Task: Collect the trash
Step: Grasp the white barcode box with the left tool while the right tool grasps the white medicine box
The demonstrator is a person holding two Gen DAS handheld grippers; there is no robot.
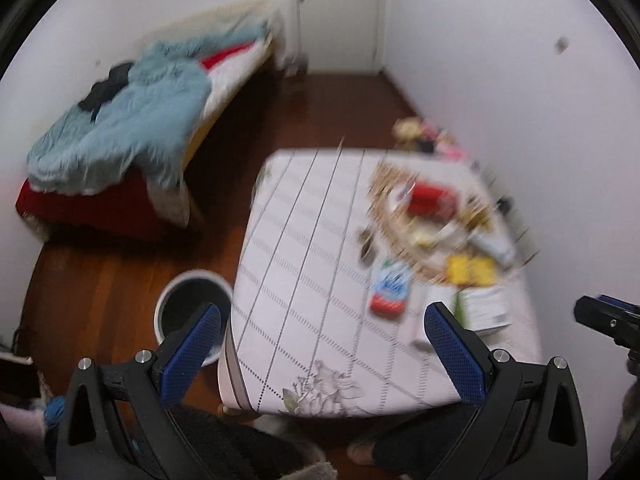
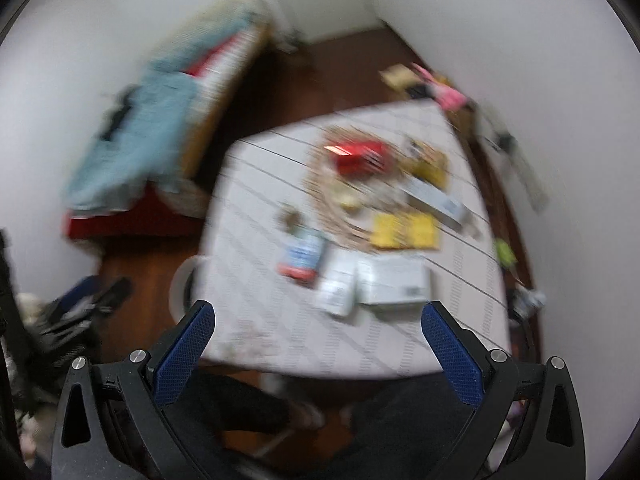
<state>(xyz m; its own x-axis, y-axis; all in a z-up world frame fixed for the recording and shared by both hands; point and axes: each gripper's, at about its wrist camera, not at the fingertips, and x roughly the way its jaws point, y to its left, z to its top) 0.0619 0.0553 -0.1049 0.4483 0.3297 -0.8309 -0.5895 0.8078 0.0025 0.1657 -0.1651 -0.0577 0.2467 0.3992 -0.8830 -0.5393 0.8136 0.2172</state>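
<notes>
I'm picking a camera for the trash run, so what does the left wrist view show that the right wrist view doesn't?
Only the left wrist view shows the full open mouth of the white bin on the floor beside the table. Only the right wrist view shows the green item on the floor past the table's right edge. Both show the bed, the red-ended packet, the yellow packet and open, empty grippers: left, right.
</notes>
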